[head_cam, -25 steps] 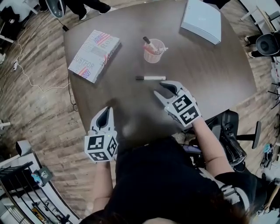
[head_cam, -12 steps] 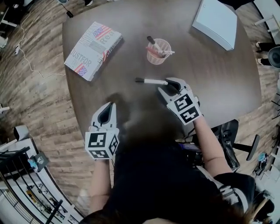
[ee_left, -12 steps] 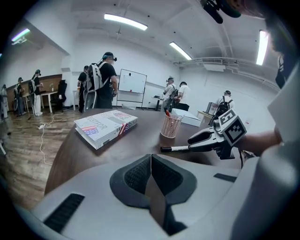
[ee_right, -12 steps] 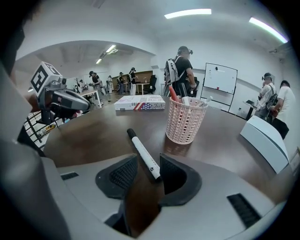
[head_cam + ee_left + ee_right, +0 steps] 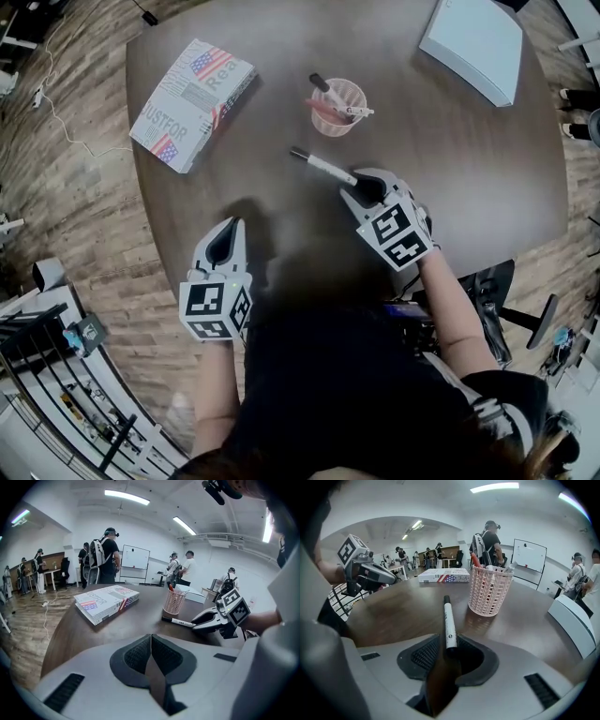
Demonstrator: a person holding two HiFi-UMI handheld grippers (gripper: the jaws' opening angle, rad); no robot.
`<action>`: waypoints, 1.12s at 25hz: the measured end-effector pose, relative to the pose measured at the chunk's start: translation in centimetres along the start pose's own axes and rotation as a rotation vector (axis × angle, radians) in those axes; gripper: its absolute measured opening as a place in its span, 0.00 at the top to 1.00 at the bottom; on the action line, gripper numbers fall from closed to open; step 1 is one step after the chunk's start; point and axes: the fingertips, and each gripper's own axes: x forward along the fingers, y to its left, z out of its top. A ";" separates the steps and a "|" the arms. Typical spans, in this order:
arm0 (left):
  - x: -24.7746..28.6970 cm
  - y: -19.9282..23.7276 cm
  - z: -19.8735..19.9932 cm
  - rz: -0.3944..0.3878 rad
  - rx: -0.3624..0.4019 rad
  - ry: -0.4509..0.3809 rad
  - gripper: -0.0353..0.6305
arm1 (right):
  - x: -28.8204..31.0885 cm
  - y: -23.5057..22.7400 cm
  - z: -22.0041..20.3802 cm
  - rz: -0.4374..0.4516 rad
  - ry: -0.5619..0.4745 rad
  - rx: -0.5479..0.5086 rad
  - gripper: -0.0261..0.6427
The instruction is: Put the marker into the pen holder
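— So, is there any writing you can read?
— Only on the box (image 5: pixel 192 103). It has flag prints and big grey letters, "USTFOR" as far as I can make out, plus "Rea" beside one flag. It lies on the worktop (image 5: pixel 450 159), well ahead of the left tool (image 5: pixel 225 225) and a little to its left. The marker (image 5: pixel 322 166) has a small dark label on its white barrel, too small to read.
— And the right tool (image 5: pixel 360 182)?
— Its jaws stand wide and are closing. The marker's rear end lies between them, close to the left-hand jaw, with a gap showing on the other side, so it isn't clamped. The barrel runs straight ahead from the tool, dark cap farthest out.
— Where's the pen holder (image 5: pixel 336 106)?
— It's ahead of the right tool and to the right of the marker's cap, near it but apart. It's pink mesh, with a few pens (image 5: pixel 323 89) in it.
— What about the left tool?
— Its jaws are pressed together with nothing between them, and it's well apart from the right tool.
— What has changed from half a second ago?
— The marker lay crosswise in front of the right tool. Now it slants in line with the jaws, and the tool has come up around its end.
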 end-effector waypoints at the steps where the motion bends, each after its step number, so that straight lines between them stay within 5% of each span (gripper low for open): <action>1: 0.1 0.0 0.0 0.003 -0.001 0.001 0.90 | 0.0 0.1 -0.1 0.003 0.000 -0.003 0.77; 11: -0.2 0.2 -0.1 0.011 0.012 0.001 0.90 | 0.0 0.7 0.0 -0.014 -0.018 0.008 0.83; 28: -3.3 -0.2 3.6 -0.119 0.102 -0.102 0.90 | -6.9 4.7 5.3 -0.158 -0.106 0.084 0.83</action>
